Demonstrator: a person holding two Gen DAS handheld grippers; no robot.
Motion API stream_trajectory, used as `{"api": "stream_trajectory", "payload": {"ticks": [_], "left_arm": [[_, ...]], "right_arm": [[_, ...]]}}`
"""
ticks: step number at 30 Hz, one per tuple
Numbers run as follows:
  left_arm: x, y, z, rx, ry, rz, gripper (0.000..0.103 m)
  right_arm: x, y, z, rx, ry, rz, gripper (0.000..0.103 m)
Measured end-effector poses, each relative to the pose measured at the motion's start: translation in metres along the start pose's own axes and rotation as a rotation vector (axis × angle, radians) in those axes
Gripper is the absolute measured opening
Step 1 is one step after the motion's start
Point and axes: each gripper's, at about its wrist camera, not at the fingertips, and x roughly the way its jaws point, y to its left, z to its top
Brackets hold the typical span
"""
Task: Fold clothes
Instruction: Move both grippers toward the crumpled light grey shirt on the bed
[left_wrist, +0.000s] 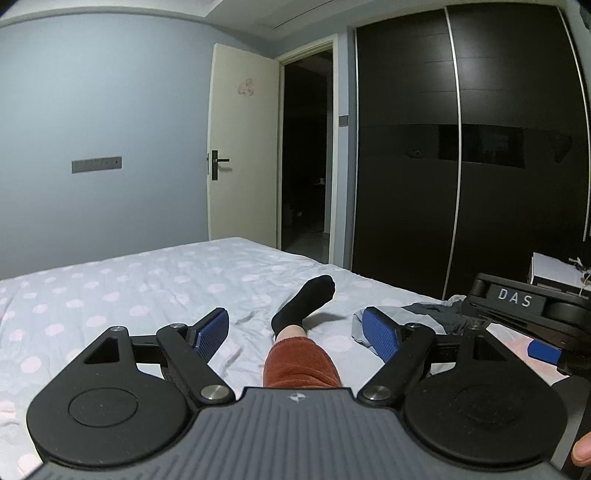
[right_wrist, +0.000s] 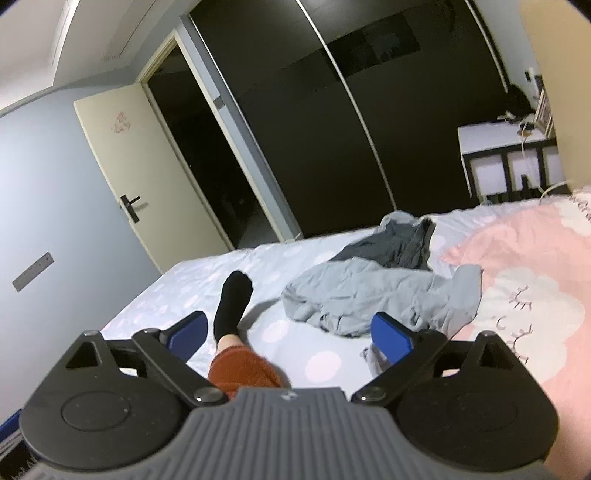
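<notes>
Evidently pre-grasp: left gripper (left_wrist: 295, 330) and right gripper (right_wrist: 291, 332) both spread wide, empty. Grey garment (right_wrist: 373, 295) crumpled on bed (left_wrist: 129, 288); next move probably needs reach to its edge.

Crumpled light-grey garment (right_wrist: 373, 295) on the bed — dark-grey one (right_wrist: 399, 243) bunched just behind, touching.

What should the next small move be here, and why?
Probably bring the right claw forward and down to the near edge of the light grey garment. Both claws are open and hold nothing, the left claw too, and the garment lies crumpled on the bed, unfolded, ahead of the right claw.
</notes>
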Motion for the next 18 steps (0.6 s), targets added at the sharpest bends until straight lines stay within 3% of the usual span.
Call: {"api": "stream_trajectory", "payload": {"ticks": [5, 11, 18], "left_arm": [[0.003, 0.0, -0.002, 0.034, 0.012, 0.001, 0.091], [0.007, -0.02, -0.008, 0.051, 0.03, 0.02, 0.09], [0.016, -0.011, -0.014, 0.014, 0.085, -0.004, 0.09]], "right_arm": [[0.014, -0.011, 0.011, 0.006, 0.068, -0.018, 0.097], [0.005, -0.006, 0.009, -0.073, 0.016, -0.054, 0.097], [0.006, -0.003, 0.003, -0.094, 0.005, -0.089, 0.097]]}}
